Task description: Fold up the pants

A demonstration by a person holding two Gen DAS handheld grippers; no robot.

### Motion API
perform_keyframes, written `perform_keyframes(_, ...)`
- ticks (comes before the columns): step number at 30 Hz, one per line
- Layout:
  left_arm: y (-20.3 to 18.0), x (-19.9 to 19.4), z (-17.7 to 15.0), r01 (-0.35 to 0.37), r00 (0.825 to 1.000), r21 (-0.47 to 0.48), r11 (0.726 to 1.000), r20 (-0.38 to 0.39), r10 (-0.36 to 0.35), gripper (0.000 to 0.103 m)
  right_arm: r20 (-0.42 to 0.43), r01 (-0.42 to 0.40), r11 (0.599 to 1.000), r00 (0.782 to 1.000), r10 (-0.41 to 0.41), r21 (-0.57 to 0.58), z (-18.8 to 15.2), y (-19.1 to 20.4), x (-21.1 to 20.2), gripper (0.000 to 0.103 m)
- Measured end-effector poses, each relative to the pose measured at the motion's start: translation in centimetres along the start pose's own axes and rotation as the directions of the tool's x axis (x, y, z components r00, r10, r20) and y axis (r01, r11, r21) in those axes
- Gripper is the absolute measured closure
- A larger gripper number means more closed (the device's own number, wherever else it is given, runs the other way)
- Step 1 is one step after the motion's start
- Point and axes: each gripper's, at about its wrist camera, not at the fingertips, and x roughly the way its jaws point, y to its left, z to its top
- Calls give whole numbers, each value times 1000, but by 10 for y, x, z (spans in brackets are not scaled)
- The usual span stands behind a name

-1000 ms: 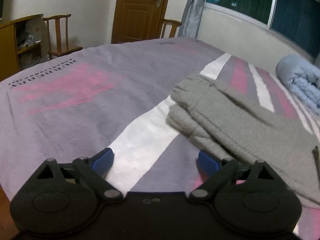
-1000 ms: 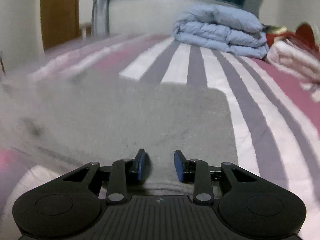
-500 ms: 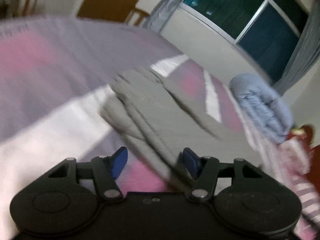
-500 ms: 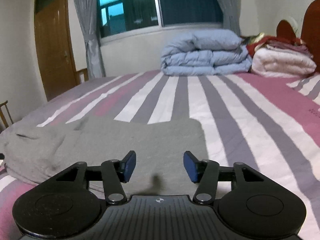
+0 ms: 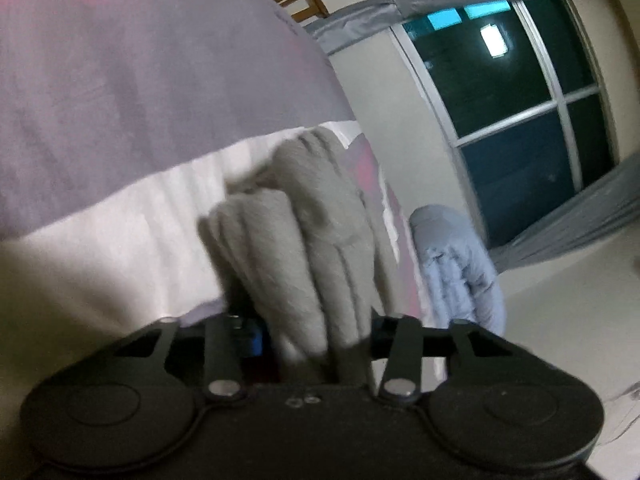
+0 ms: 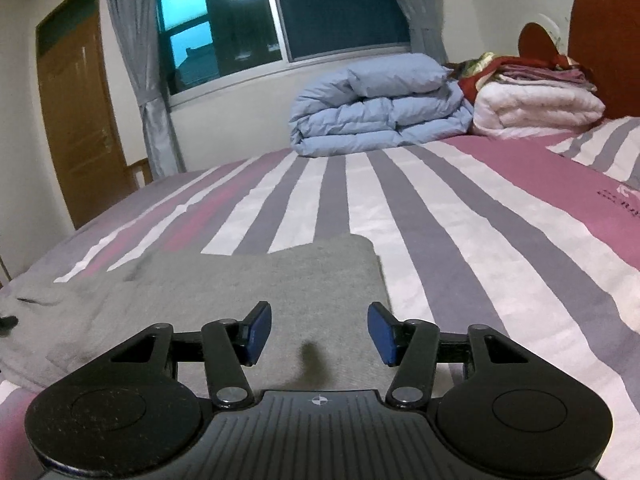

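Left gripper [image 5: 316,332]: tilted, its fingers [image 5: 252,336] stood either side of a thick bunch of the pants [image 5: 304,248]; whether they pinched it could not be told
Right gripper [image 6: 319,332]: fingers [image 6: 259,332] spread apart, holding nothing
Pants: grey, lay flat on the bed [image 6: 500,240] under and ahead of the right fingers
Blue duvet [image 6: 380,108]: folded, far beyond the fingers

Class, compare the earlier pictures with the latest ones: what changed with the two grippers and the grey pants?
The left gripper swung over from the bare sheet and closed in around a bunched end of the pants. The right gripper widened its jaws above the flat end. The pants remain on the bed; the blue quilt is unmoved.
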Motion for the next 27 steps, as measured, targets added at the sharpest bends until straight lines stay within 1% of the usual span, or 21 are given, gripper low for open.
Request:
perform_keyframes(2, -1, 3, 0, -17, 1000, 23, 1000, -7, 17, 80, 3, 7, 1000, 1000, -7, 19, 0, -3, 1, 49)
perform_keyframes(4, -3, 2, -4, -36, 999, 56, 998, 0, 36, 85, 4, 12, 999, 1000, -12, 45, 2, -8, 1, 49)
perform_keyframes(6, -11, 0, -8, -66, 998, 98, 993, 19, 64, 87, 0, 17, 997, 1000, -17, 80, 4, -15, 1, 49)
perform_keyframes(7, -19, -2, -10, -89, 996, 135, 987, 33, 86, 88, -2, 15, 994, 1000, -15, 112, 7, -21, 2, 49)
perform_keyframes(9, -38, -9, -17, -132, 991, 220, 967, 65, 120, 89, -6, 1, 982, 1000, 0, 191, 12, -38, 2, 49)
perform_keyframes(11, -64, -13, -24, -164, 985, 327, 931, 103, 137, 90, -13, 15, 968, 1000, -12, 250, 17, -55, 1, 49)
perform_keyframes(12, -76, -16, -27, -174, 983, 361, 916, 121, 139, 90, -17, 29, 963, 1000, -25, 266, 19, -62, 0, 49)
perform_keyframes(13, -93, -18, -31, -178, 981, 401, 898, 137, 133, 90, -23, 51, 959, 999, -46, 280, 22, -71, -1, 49)
perform_keyframes(15, -128, -17, -42, -150, 985, 482, 863, 147, 89, 90, -25, 85, 954, 996, -82, 288, 27, -86, -5, 49)
perform_keyframes(16, -151, -13, -52, -117, 990, 534, 837, 129, 56, 90, -22, 90, 953, 996, -87, 291, 29, -94, -7, 49)
perform_keyframes(18, -195, 1, -75, -74, 996, 631, 772, 88, 24, 90, -8, 87, 951, 996, -89, 297, 34, -108, -14, 49)
perform_keyframes(19, -216, 9, -90, -41, 998, 665, 746, 58, 2, 90, -4, 88, 950, 996, -91, 299, 36, -115, -18, 49)
perform_keyframes(20, -235, 18, -107, -1, 999, 688, 726, 25, -22, 90, -1, 91, 950, 995, -95, 300, 37, -121, -22, 49)
perform_keyframes(22, -266, 37, -147, 56, 998, 738, 673, -35, -44, 90, 14, 101, 945, 994, -111, 312, 39, -134, -31, 49)
perform_keyframes(24, -290, 58, -195, 96, 995, 791, 604, -92, -37, 90, 28, 118, 933, 990, -136, 340, 40, -149, -42, 49)
perform_keyframes(26, -306, 80, -245, 154, 985, 818, 555, -168, -27, 90, 43, 133, 920, 986, -160, 369, 36, -163, -54, 49)
perform_keyframes(27, -312, 92, -270, 174, 979, 832, 527, -203, -4, 90, 47, 134, 915, 985, -164, 381, 33, -169, -59, 49)
